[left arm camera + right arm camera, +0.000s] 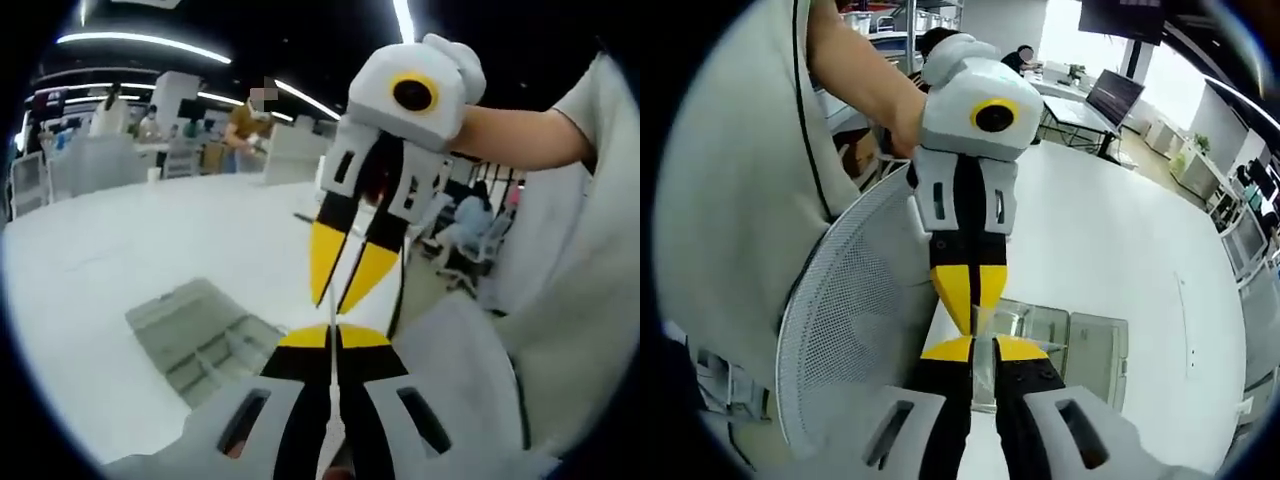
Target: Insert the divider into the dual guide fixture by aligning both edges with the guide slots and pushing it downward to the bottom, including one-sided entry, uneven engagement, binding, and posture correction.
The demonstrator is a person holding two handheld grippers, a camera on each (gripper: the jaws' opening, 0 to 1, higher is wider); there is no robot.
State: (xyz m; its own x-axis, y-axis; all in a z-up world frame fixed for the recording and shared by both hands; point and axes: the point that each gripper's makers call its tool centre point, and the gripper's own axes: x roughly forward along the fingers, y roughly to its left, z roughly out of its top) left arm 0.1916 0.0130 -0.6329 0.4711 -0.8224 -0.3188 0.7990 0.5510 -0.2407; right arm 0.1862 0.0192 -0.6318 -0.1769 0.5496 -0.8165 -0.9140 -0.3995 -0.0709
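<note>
Presently catalogued, item by item.

Left gripper point(332, 336): seen rising from the bottom of the left gripper view. Its yellow-tipped jaws are brought almost together, and a thin pale edge is pinched between them.

Right gripper point(983, 347): seen rising from the bottom of the right gripper view. Its yellow tips are likewise closed on a thin strip, which is shown edge-on between them.

Divider point(983, 375): a thin, pale plate presented edge-on and held in the air by both pairs of jaws, above the table and apart from the fixture. Its face cannot be made out.

Opposed positions: each gripper is pointed at the other, tips nearly meeting. The right gripper is seen entering the left gripper view from above, gripped by a hand point(455, 60). The left gripper is seen the same way in the right gripper view.

Dual guide fixture point(200, 335): a grey, open-topped tray with inner ribs, laid flat on the table beyond and below the jaw tips. In the right gripper view it is seen just behind the tips.

Table point(120, 250): white, with the fixture resting on it.

Chair point(850, 330): a mesh backrest, placed at the table's edge beside the person.

Person point(730, 200): a light-coloured garment is seen close to both cameras.
</note>
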